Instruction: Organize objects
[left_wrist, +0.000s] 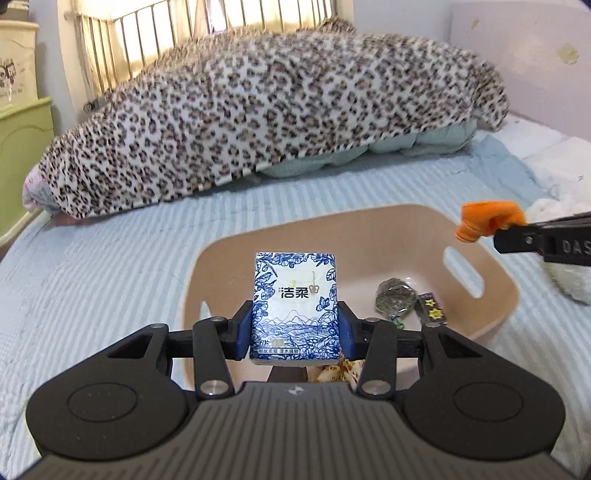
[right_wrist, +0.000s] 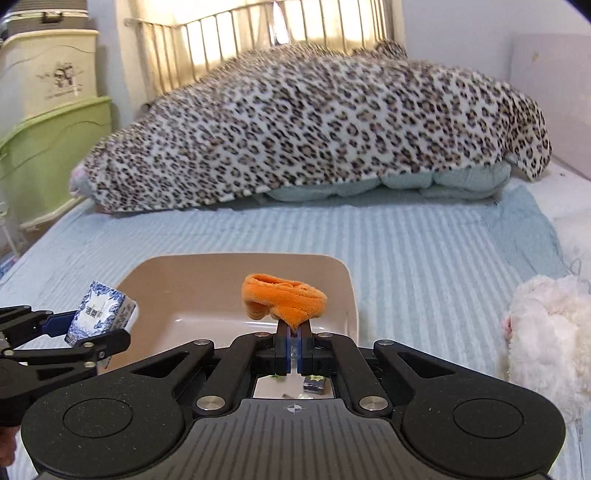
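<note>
My left gripper (left_wrist: 294, 325) is shut on a blue-and-white tissue pack (left_wrist: 295, 306) and holds it upright over the near part of a beige bin (left_wrist: 491, 273). The pack also shows in the right wrist view (right_wrist: 99, 314). My right gripper (right_wrist: 293, 326) is shut on an orange plush piece (right_wrist: 282, 299), held above the bin (right_wrist: 343, 273). The orange piece also shows in the left wrist view (left_wrist: 487, 219), above the bin's right rim. Inside the bin lie a green-grey packet (left_wrist: 393, 295), a dark starred packet (left_wrist: 432, 310) and a snack wrapper (left_wrist: 340, 371).
The bin sits on a blue striped bed cover (left_wrist: 110, 266). A leopard-print blanket (left_wrist: 258, 122) lies across the far side of the bed. A white plush toy (right_wrist: 546, 332) lies right of the bin. Green and cream storage boxes (right_wrist: 55, 147) stand at the left.
</note>
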